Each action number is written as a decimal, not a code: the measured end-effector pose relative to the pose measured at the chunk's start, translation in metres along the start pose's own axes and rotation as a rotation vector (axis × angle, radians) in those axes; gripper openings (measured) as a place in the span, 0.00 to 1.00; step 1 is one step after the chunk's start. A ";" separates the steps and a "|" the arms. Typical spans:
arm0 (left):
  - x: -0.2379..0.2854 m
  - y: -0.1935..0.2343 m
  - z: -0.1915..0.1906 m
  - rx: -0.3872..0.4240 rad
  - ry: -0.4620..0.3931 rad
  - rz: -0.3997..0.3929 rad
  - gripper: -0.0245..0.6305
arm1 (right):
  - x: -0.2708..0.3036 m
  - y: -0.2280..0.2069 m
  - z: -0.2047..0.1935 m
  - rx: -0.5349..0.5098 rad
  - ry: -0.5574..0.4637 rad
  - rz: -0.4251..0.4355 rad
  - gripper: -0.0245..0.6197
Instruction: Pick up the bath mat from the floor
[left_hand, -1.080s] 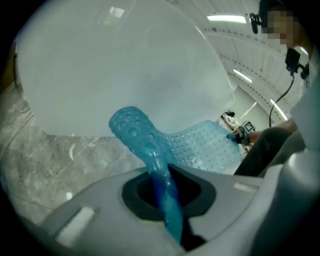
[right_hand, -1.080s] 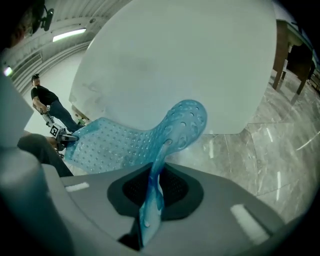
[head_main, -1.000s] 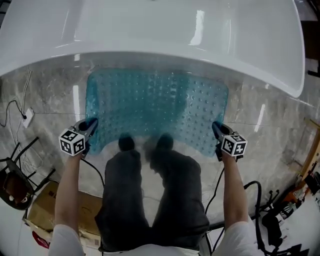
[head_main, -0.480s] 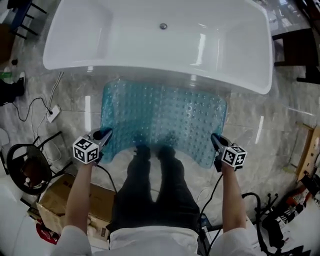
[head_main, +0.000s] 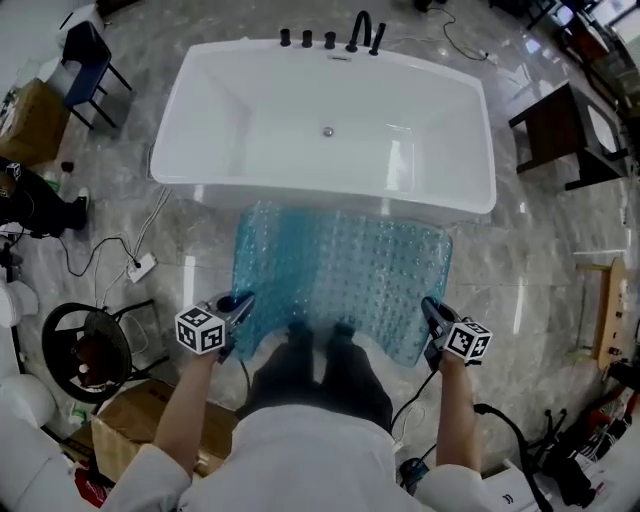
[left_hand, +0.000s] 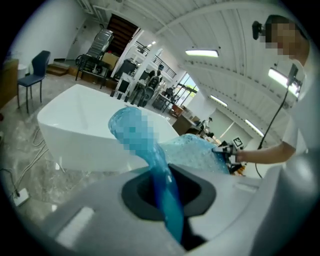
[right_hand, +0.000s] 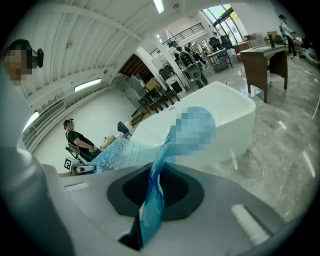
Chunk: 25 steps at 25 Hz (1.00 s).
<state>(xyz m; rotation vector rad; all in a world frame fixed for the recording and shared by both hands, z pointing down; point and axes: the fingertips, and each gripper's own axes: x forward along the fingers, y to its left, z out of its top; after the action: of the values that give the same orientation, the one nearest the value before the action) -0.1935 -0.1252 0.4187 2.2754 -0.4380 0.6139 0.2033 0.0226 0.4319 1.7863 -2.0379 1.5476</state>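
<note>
While the person stands facing the long side of a white bathtub (head_main: 330, 200), a translucent blue bath mat (head_main: 340, 265) with a bumpy surface spreads between them and the tub. Its long axis runs parallel to the tub's near side, from one gripper across to the other. Its far edge sits close to the tub's near wall. From above, it is unclear whether that edge has left the marble floor (head_main: 540, 250). The near edge, on the side away from the tub, is lifted.

The left gripper (head_main: 232, 310) is clamped on the mat's near left corner, and the right gripper (head_main: 432, 315) on its near right corner. Each gripper's own view shows a fold of blue mat pinched tight between closed jaws. The sheet stretches away towards the other gripper, with the tub behind it. From each gripper the mat lies inward and ahead, towards the tub, and neither hand is nearer than the other. The lift probably depends on both hands rising evenly.

Compared with a second ago, both grips sit on the same corners. The tub now looks much smaller. Then, only its near rim filled the top of the head view. Now the whole basin, drain (head_main: 327, 131) and taps (head_main: 330, 38) show, suggesting the person has straightened up.
</note>
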 end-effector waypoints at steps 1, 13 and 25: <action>-0.011 -0.010 0.006 -0.013 -0.021 -0.006 0.07 | -0.011 0.013 0.004 0.009 -0.021 0.013 0.09; -0.068 -0.178 -0.002 -0.082 -0.245 -0.045 0.07 | -0.159 0.086 -0.003 -0.020 -0.143 0.251 0.10; -0.132 -0.307 -0.064 -0.104 -0.366 -0.104 0.08 | -0.279 0.120 -0.058 0.003 -0.193 0.425 0.11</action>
<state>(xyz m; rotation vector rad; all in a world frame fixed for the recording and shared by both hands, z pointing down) -0.1762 0.1461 0.2140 2.2955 -0.5088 0.1158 0.1761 0.2488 0.2232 1.6341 -2.6480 1.5085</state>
